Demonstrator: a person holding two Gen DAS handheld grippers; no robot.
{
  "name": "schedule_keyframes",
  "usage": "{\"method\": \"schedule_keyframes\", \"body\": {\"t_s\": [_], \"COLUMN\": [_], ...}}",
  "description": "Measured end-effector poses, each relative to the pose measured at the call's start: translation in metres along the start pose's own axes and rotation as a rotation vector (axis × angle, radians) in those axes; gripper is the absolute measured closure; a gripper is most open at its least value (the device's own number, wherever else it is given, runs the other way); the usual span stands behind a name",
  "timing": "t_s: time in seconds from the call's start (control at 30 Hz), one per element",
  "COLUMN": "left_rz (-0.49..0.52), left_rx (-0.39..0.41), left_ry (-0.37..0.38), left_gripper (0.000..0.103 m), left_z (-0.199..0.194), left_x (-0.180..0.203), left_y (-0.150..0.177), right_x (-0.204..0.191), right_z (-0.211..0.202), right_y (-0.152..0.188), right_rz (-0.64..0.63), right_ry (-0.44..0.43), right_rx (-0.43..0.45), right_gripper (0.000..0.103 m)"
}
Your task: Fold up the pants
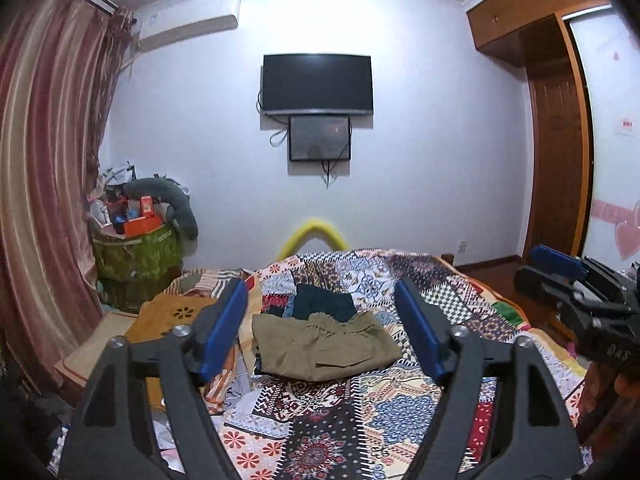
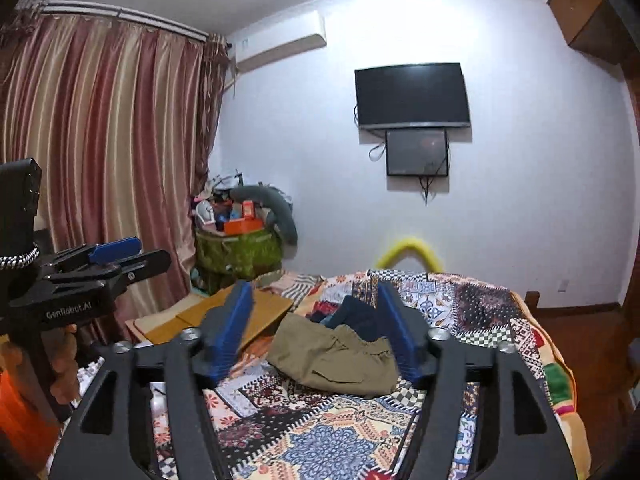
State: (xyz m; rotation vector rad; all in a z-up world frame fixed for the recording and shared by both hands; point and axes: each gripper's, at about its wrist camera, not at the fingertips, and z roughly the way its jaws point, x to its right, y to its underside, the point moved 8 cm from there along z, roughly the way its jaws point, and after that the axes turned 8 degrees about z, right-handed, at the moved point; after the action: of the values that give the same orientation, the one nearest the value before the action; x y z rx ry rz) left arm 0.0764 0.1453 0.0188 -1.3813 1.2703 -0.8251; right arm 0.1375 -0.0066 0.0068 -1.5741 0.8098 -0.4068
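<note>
A patchwork quilt [image 1: 400,412] covers the bed and fills the near half of both views. A striped curtain [image 1: 44,160] hangs at the far left, beside a green bin [image 1: 136,256] heaped with clutter. A dark television [image 1: 318,84] is mounted on the far wall. The olive pants [image 1: 324,346] lie folded in the middle of the quilt, with dark folded clothes [image 1: 324,300] touching their far edge. The left gripper [image 1: 324,336] and right gripper [image 2: 314,334] hang above the bed, jaws spread, nothing between them.
</note>
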Motion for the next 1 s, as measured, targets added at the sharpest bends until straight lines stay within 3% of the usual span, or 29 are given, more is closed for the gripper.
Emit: {"method": "schedule_keyframes", "body": {"t_s": [0.1,0.2,0.3,1.0], "left_rz": [-0.02,-0.032,-0.035,-0.046], "left_rx": [0.01,0.025,0.028,-0.004], "left_ry": [0.008,0.0,-0.006,-0.005], "left_gripper": [0.015,0.005,0.001,0.0], "left_z": [-0.009,-0.019,-0.024,-0.015], "left_x": [0.002,0.002,0.004,0.004], "left_y": [0.001,0.002,0.004,0.015], "right_x": [-0.001,-0.002,-0.001,0.002], "right_z": [-0.007,-0.011,-0.014,-0.022], "right_y": [0.001,0.002,0.006,0.017], "right_rz": [0.007,0.02,0.037,0.046], "right_ry": [0.023,0.034,0.04,0.086], "right_rx": [0.024,0.031,0.029,0.015], "right_gripper": [0.019,0.014,0.001,0.001]}}
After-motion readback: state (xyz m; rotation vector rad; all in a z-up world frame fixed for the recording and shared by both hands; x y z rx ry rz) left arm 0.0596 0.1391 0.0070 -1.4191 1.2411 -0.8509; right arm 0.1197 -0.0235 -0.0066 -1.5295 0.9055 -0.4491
